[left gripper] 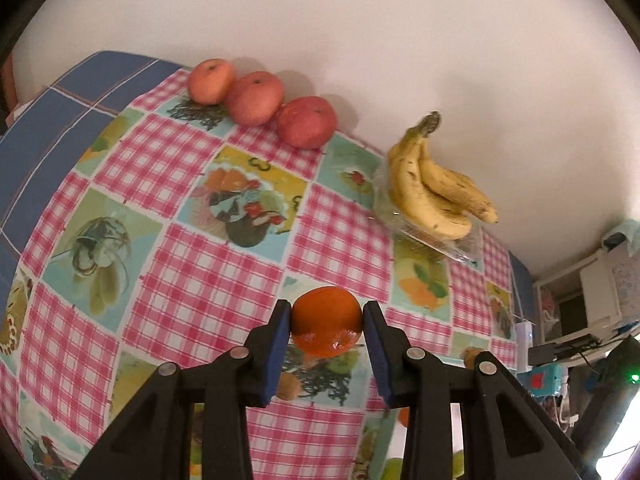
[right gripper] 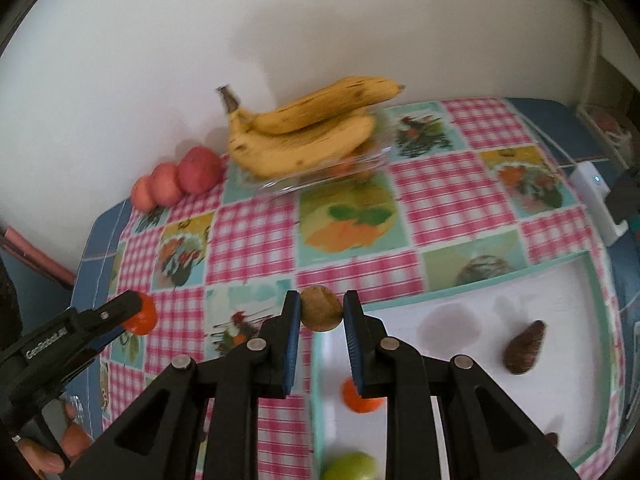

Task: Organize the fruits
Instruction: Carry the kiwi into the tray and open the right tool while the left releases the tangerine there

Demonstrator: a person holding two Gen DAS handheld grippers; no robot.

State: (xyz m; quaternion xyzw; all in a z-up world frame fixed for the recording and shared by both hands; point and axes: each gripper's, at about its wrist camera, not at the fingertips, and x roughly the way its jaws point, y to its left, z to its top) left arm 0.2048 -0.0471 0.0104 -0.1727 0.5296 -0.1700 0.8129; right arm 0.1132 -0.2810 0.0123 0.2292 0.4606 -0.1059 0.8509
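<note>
Left gripper (left gripper: 326, 320) fingers clamp an orange (left gripper: 326, 322) over open checked bench (left gripper: 168, 264). Right gripper (right gripper: 322, 312) fingers clamp a brown fruit (right gripper: 321, 308) above the white tray's teal edge (right gripper: 460, 294). "GenRobot.AI" reads on the left gripper's body.

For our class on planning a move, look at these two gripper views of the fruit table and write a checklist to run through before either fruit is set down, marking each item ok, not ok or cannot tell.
1. Left gripper shut on the orange fruit, a pad on each side: ok.
2. Right gripper shut on the brown fruit: ok.
3. Grip firm enough not to slip: cannot tell.
4. Bare tablecloth ahead of the left gripper: ok.
5. Three apples in a row by the wall, apart from the bananas: ok.
6. White tray has free room between the fruits lying in it: ok.
</note>
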